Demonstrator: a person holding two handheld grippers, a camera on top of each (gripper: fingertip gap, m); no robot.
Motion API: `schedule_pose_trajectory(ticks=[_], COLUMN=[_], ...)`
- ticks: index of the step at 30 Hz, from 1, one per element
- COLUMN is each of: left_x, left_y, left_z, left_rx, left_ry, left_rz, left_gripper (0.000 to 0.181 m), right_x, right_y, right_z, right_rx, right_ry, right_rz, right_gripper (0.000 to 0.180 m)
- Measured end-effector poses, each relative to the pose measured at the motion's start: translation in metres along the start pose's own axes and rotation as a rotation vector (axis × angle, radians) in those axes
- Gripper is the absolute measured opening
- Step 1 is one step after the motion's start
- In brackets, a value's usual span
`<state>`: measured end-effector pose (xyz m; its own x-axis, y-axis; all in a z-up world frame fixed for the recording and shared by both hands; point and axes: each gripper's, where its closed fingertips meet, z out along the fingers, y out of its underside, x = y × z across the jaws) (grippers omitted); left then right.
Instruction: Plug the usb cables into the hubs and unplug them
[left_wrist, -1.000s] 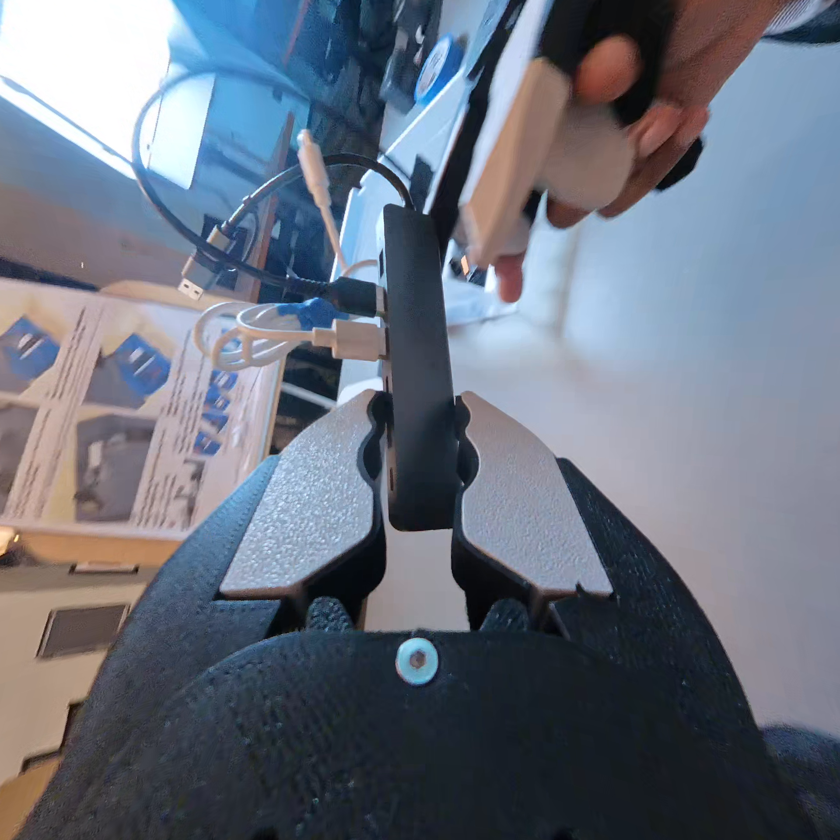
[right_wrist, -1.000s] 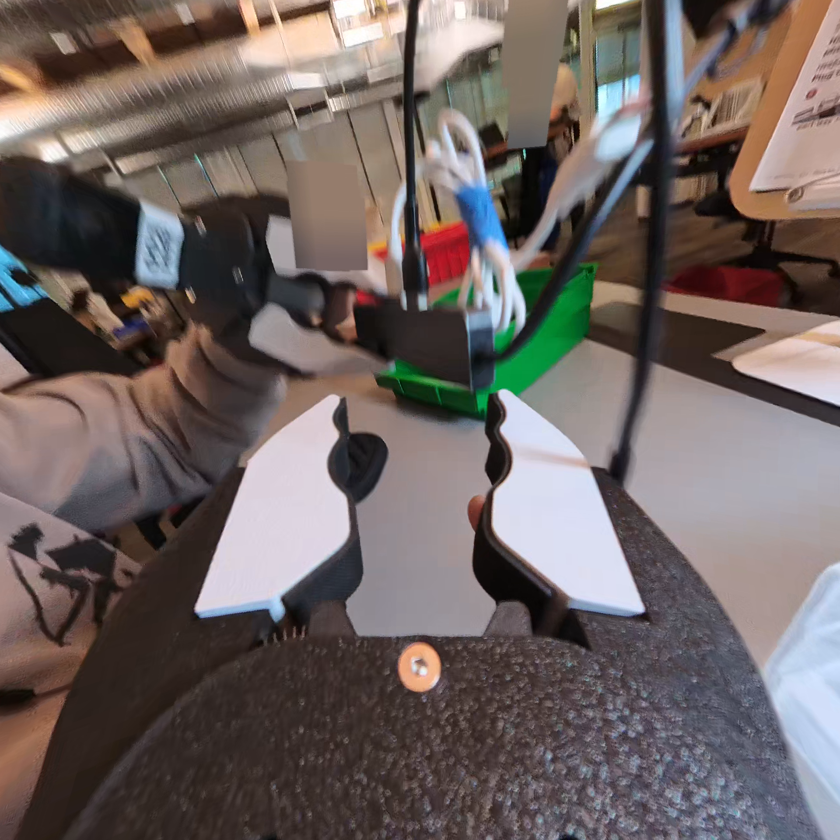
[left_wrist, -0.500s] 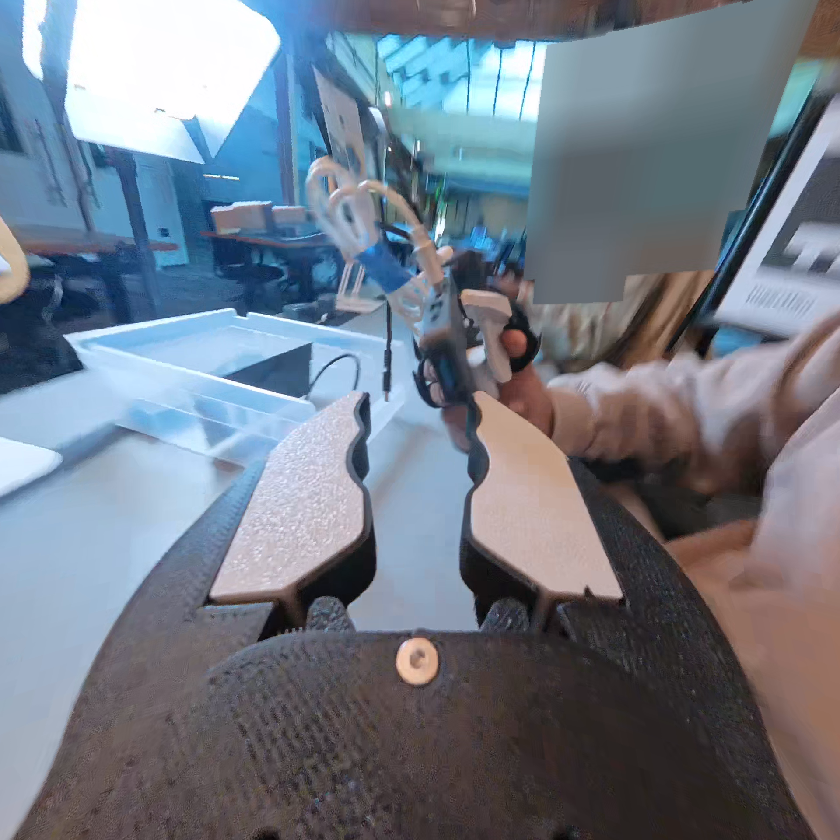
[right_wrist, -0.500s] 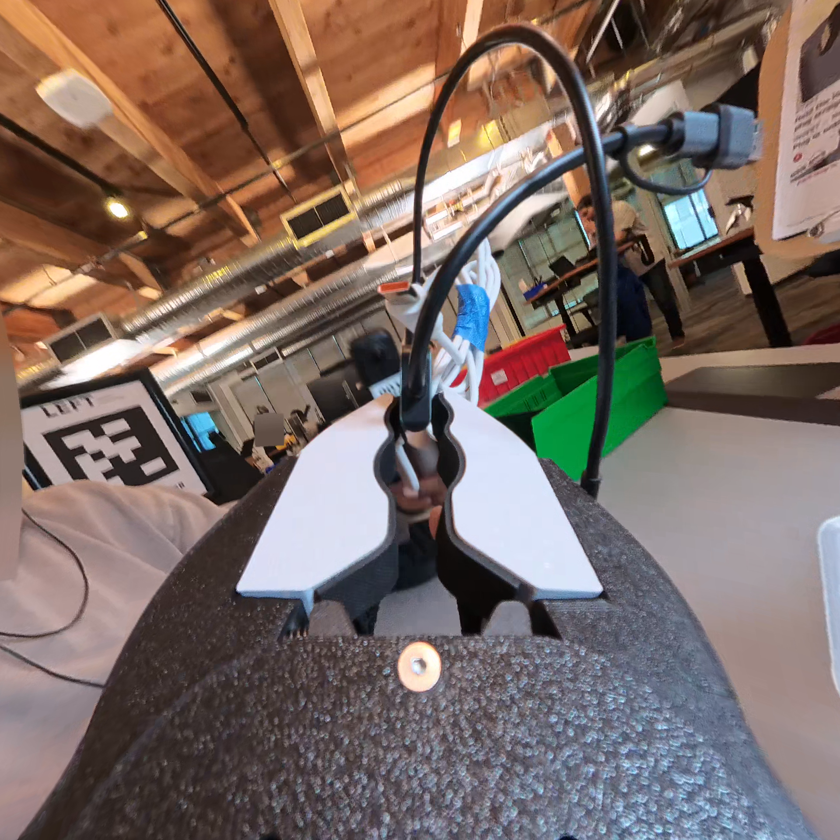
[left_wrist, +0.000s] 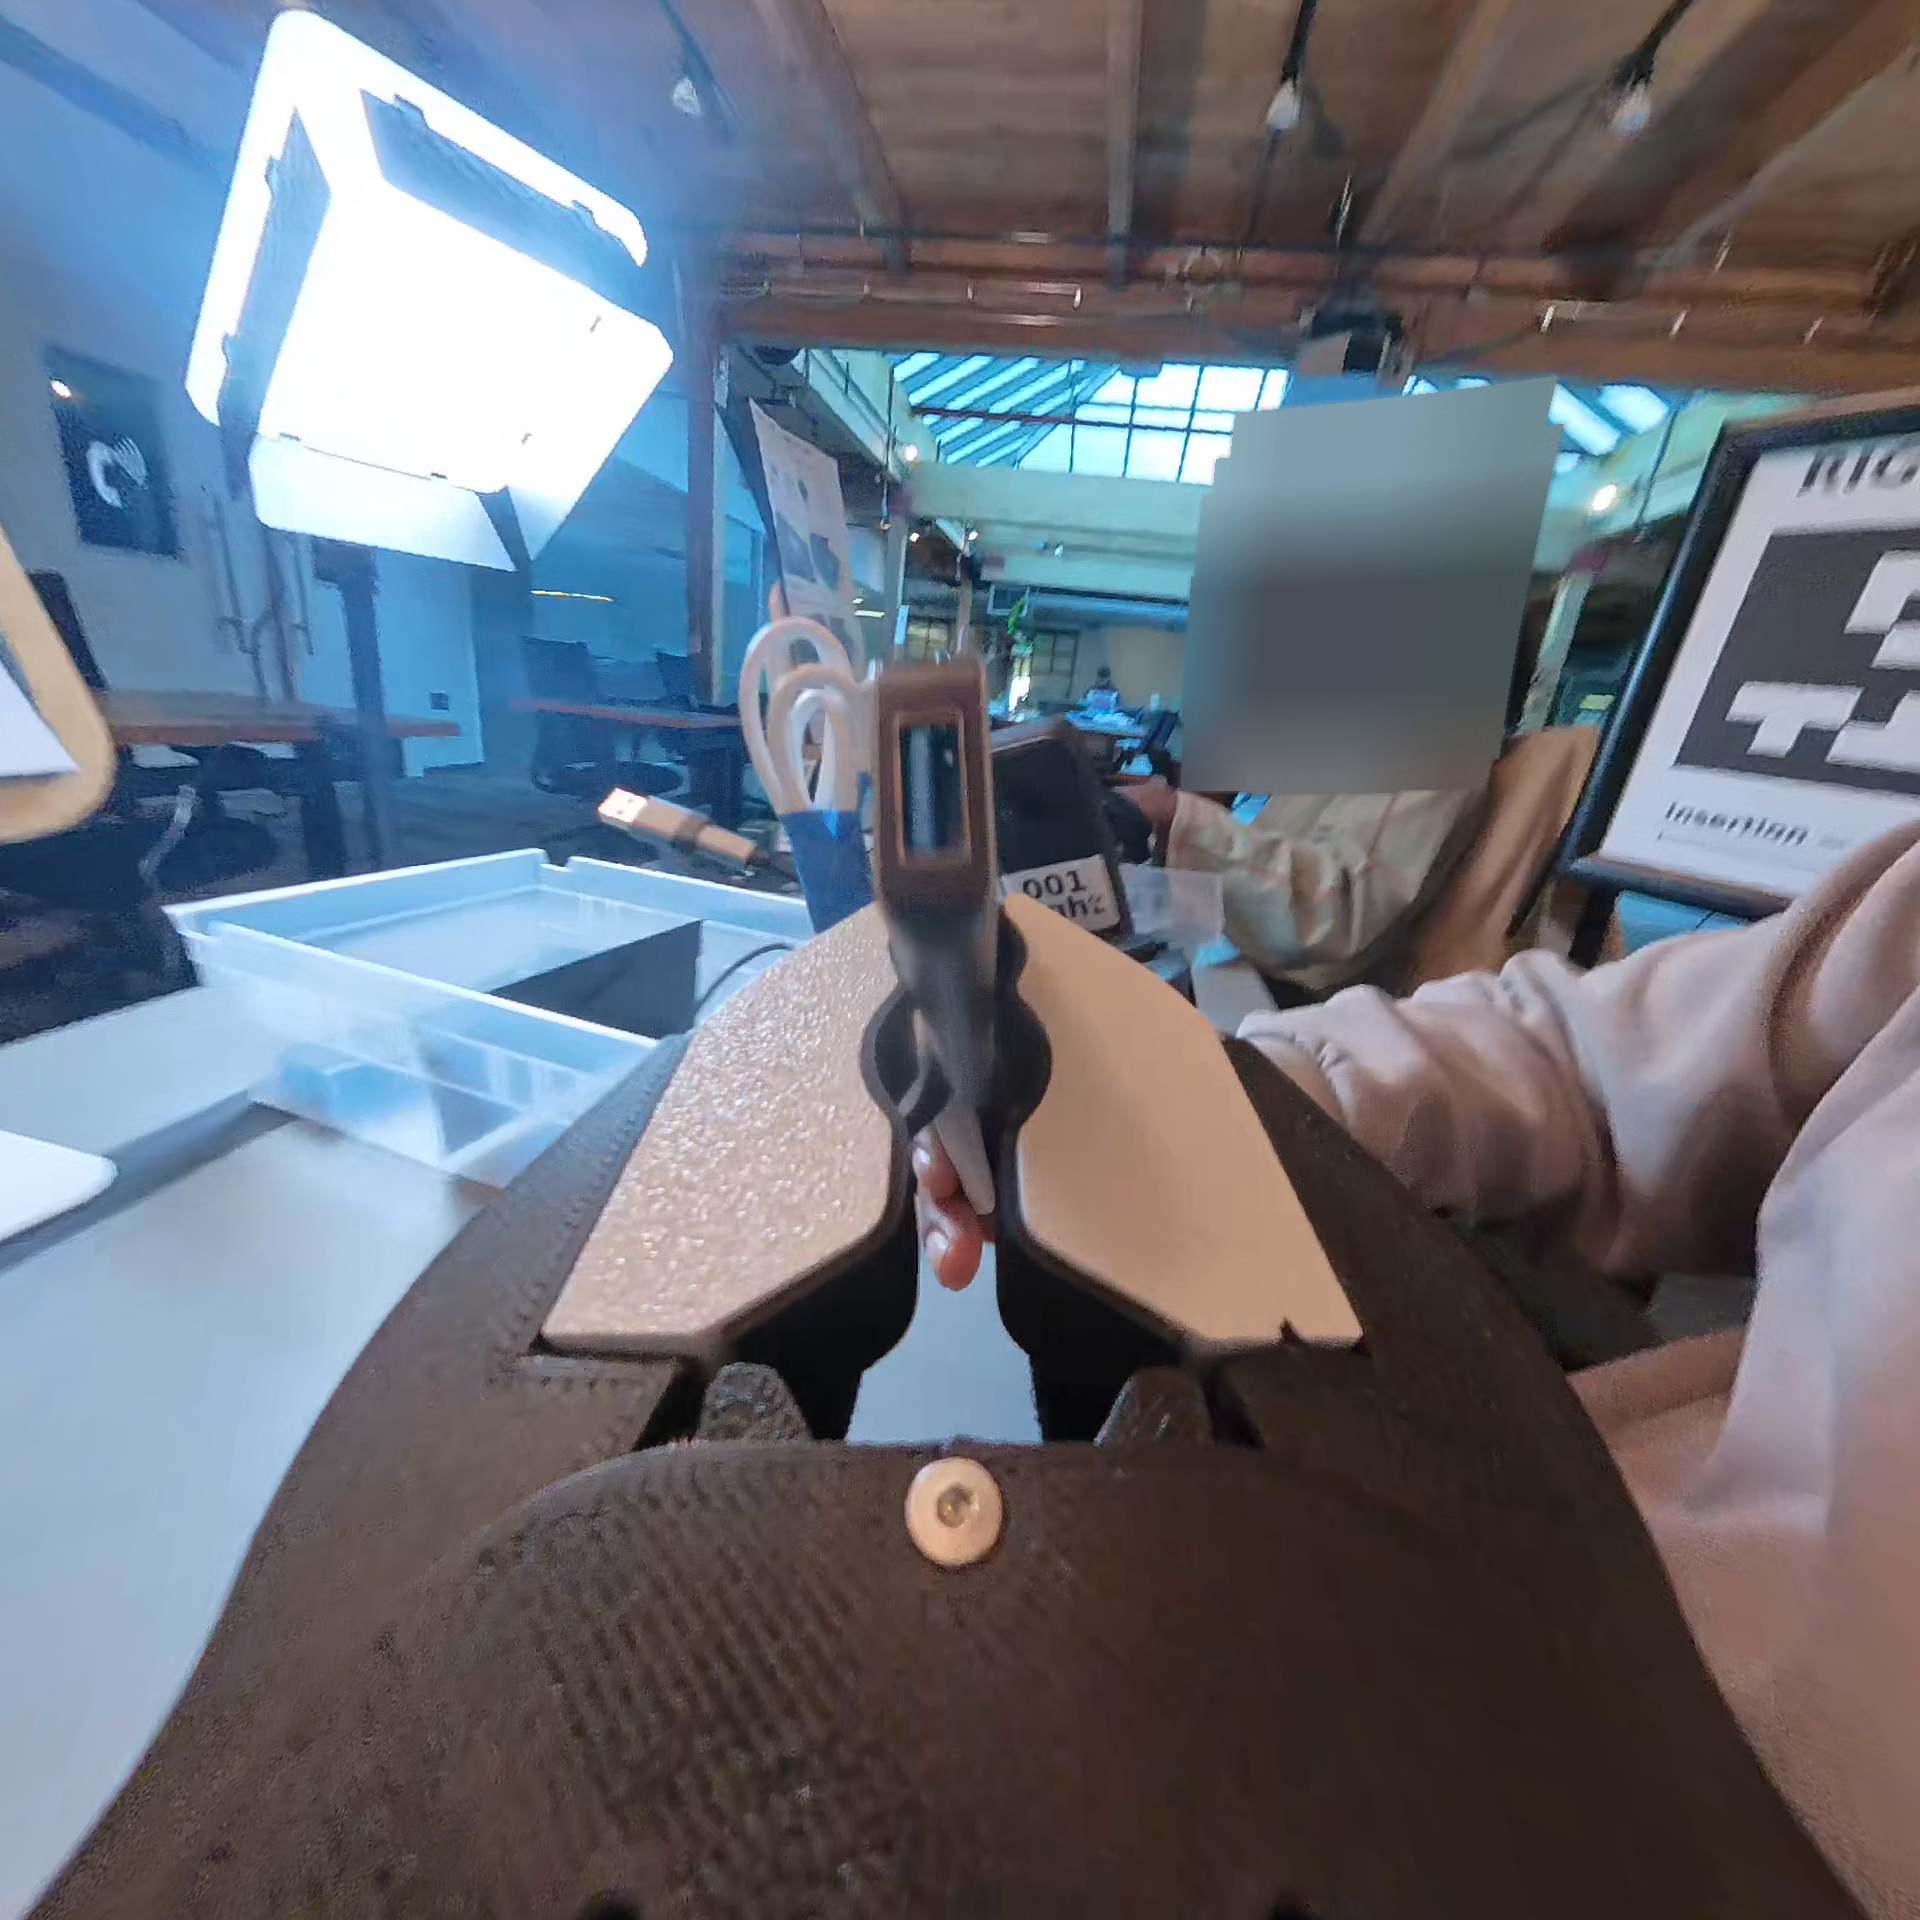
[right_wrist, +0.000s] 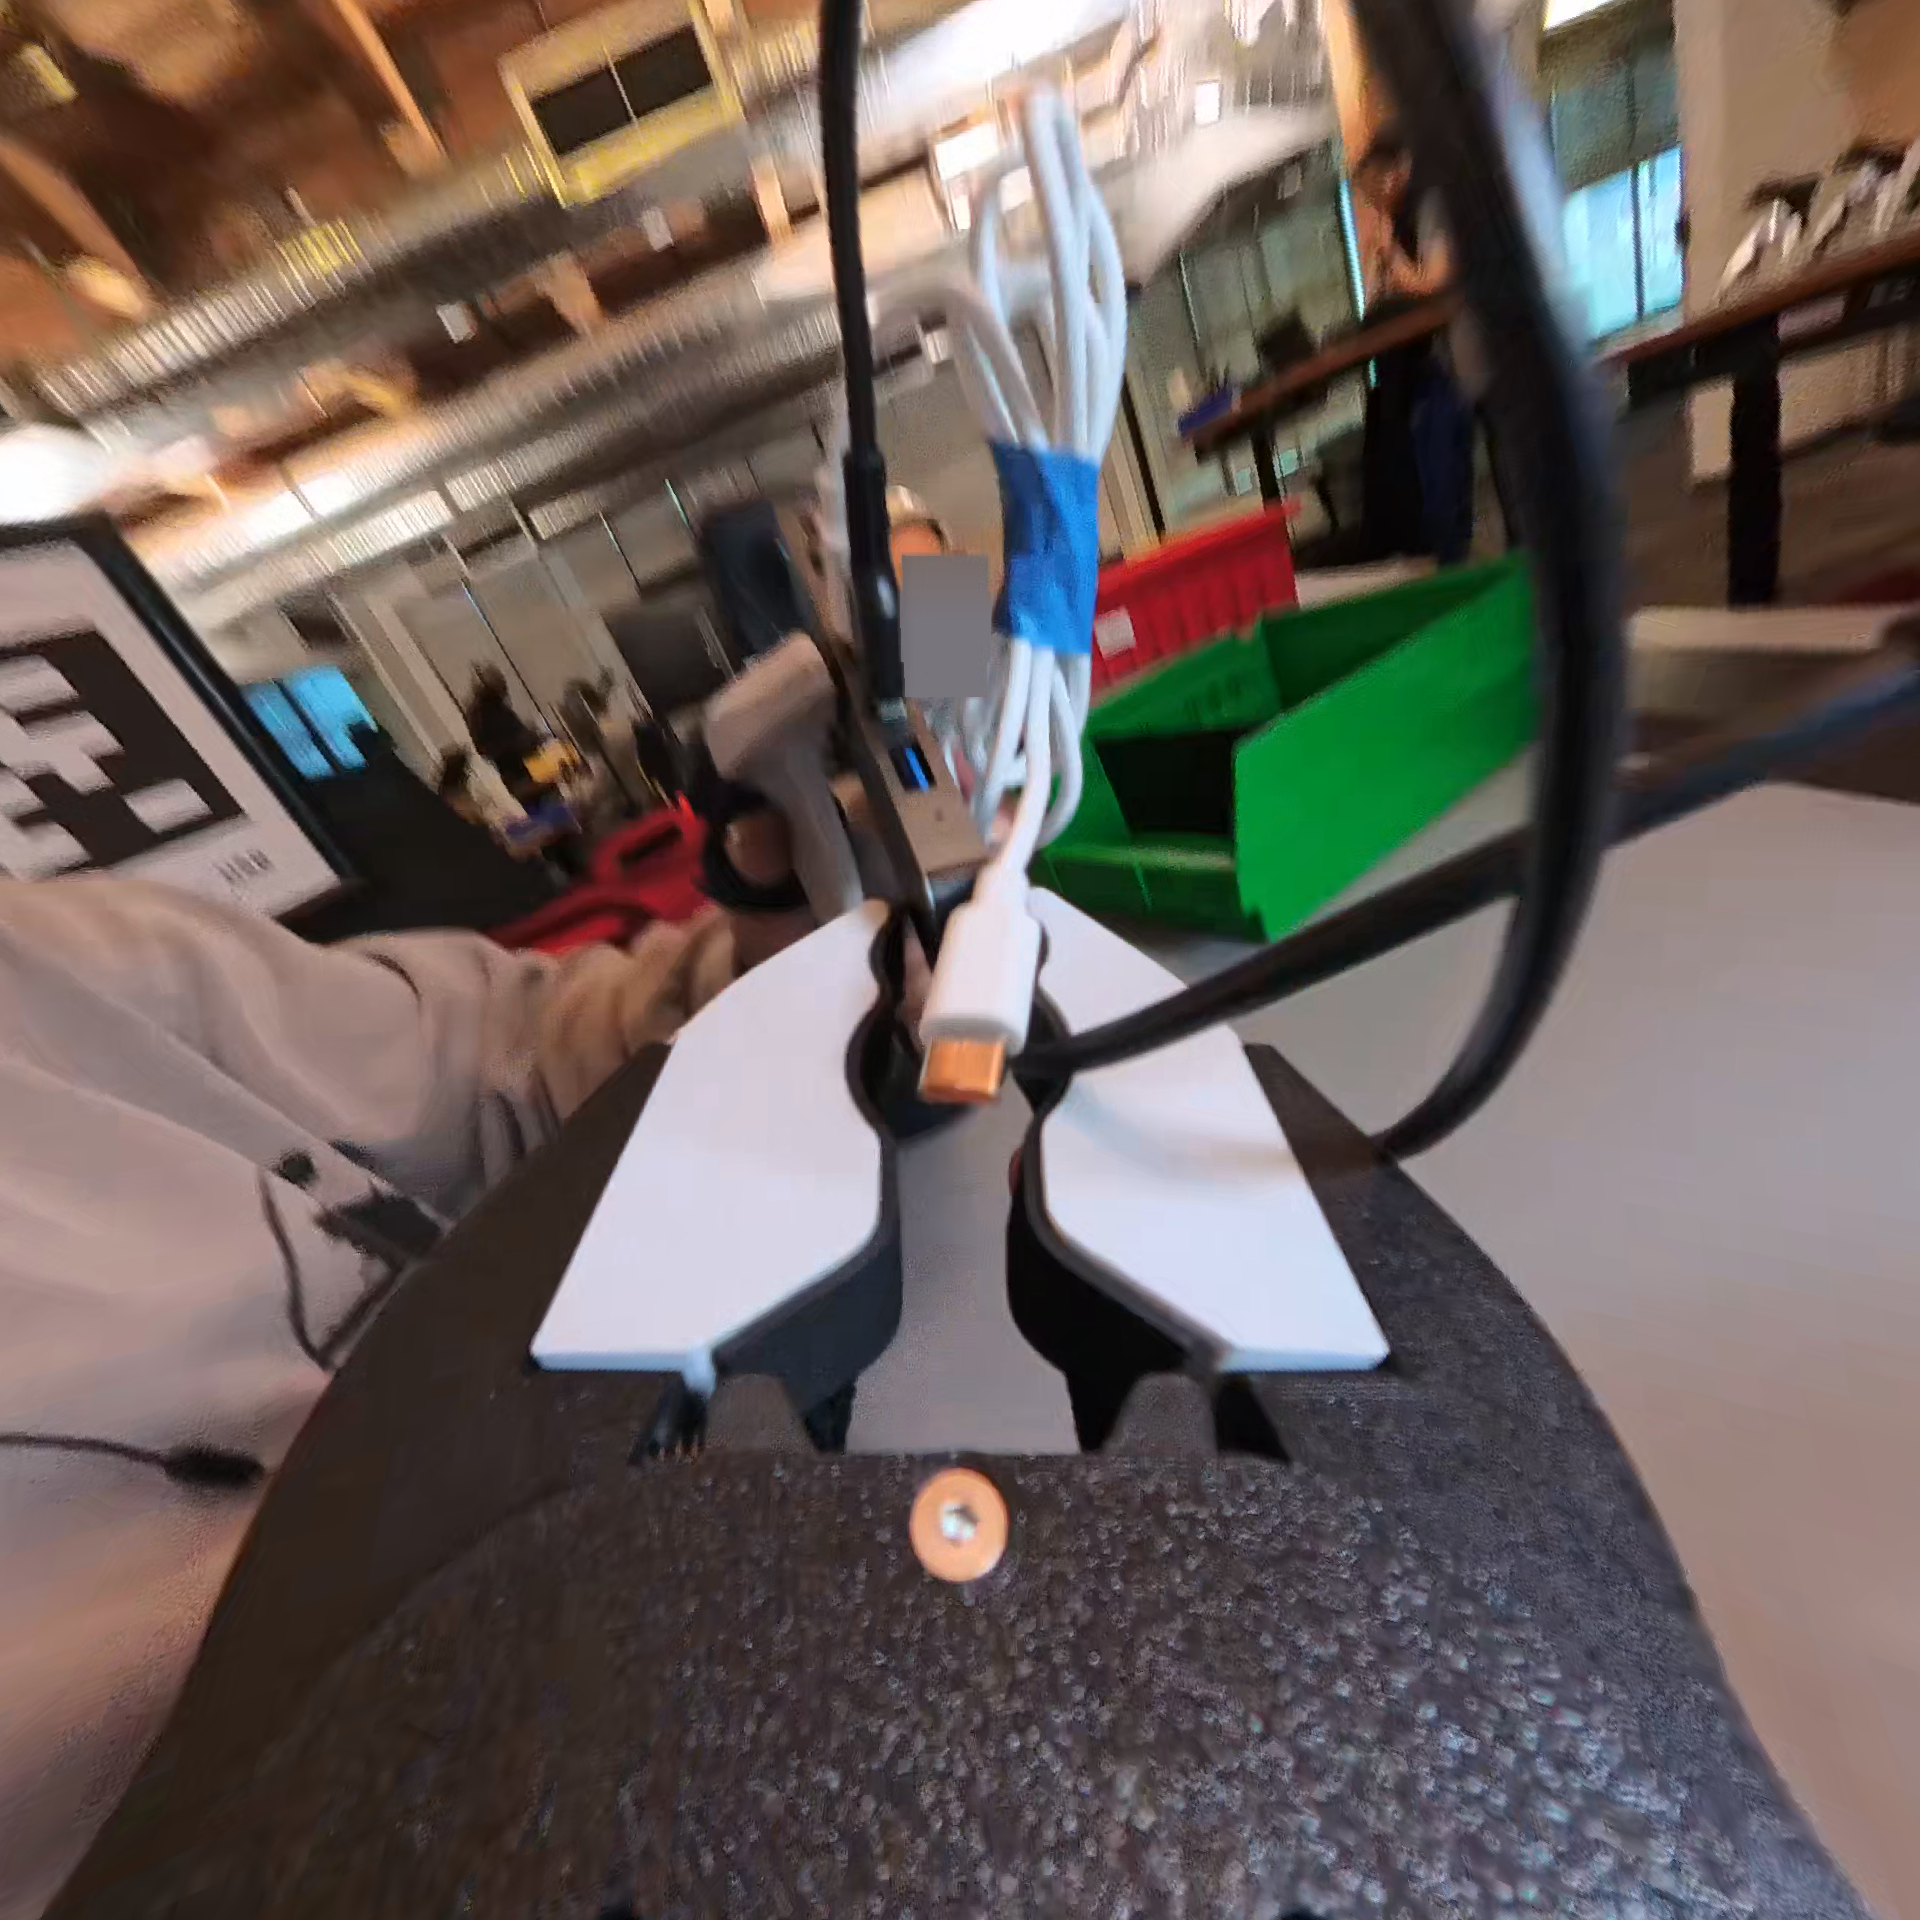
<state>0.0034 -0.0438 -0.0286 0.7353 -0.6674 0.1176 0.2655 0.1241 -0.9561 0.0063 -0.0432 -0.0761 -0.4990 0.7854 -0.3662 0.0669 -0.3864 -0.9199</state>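
My left gripper (left_wrist: 940, 971) is shut on the dark USB hub (left_wrist: 930, 800), which stands upright with one end port facing the camera. A white cable bundle with blue tape (left_wrist: 800, 727) rises just behind the hub. In the right wrist view the hub (right_wrist: 909, 790) shows an empty blue port, with a black plug (right_wrist: 883, 613) in it above. My right gripper (right_wrist: 961, 914) is closed to a narrow gap on a black cable (right_wrist: 1195, 1003) that runs into the notch between its fingers. The white cable's loose plug (right_wrist: 977, 997) hangs at its fingertips.
A clear plastic tray (left_wrist: 416, 966) with a black box lies on the grey table (left_wrist: 156, 1351) at the left. Green bins (right_wrist: 1351, 758) and red bins stand behind the table. A person's sleeves and marker boards flank both views. A lit lamp panel (left_wrist: 416, 343) hangs at the upper left. The gap from one gripper's tips to the other's is roughly 5 centimeters.
The left gripper let go of the hub, swung to a level view, and has shut on it again. The right gripper went from open to closed on the black cable.
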Motion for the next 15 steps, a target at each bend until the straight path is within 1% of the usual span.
schedule_pose_trajectory(ticks=[2, 4, 6, 8, 9, 11, 15], left_x=[-0.007, -0.025, -0.035, -0.038, -0.039, -0.04, -0.032], left_y=[-0.004, -0.001, 0.005, 0.009, 0.015, 0.031, 0.062], left_z=[-0.011, -0.024, -0.035, -0.039, -0.038, -0.036, -0.025], left_rx=[-0.055, -0.142, -0.224, -0.271, -0.315, -0.438, -0.614], left_ry=[0.0, -0.069, -0.107, -0.119, -0.127, -0.158, -0.162], left_rz=[0.074, 0.202, 0.293, 0.351, 0.406, 0.578, 0.863], left_gripper=[0.011, 0.011, 0.011, 0.011, 0.011, 0.011, 0.011], right_x=[0.015, 0.039, 0.064, 0.075, 0.072, 0.061, 0.038], right_y=[0.019, 0.028, 0.018, 0.003, -0.005, -0.013, 0.0], right_z=[-0.007, -0.025, -0.046, -0.06, -0.062, -0.059, -0.04], right_rx=[-0.163, -0.297, -0.339, -0.371, -0.374, -0.407, -0.551], right_ry=[0.041, 0.134, 0.276, 0.383, 0.397, 0.413, 0.426], right_rz=[-0.081, -0.183, -0.315, -0.446, -0.497, -0.627, -0.974], right_gripper=[0.032, 0.039, 0.039, 0.039, 0.039, 0.037, 0.032])
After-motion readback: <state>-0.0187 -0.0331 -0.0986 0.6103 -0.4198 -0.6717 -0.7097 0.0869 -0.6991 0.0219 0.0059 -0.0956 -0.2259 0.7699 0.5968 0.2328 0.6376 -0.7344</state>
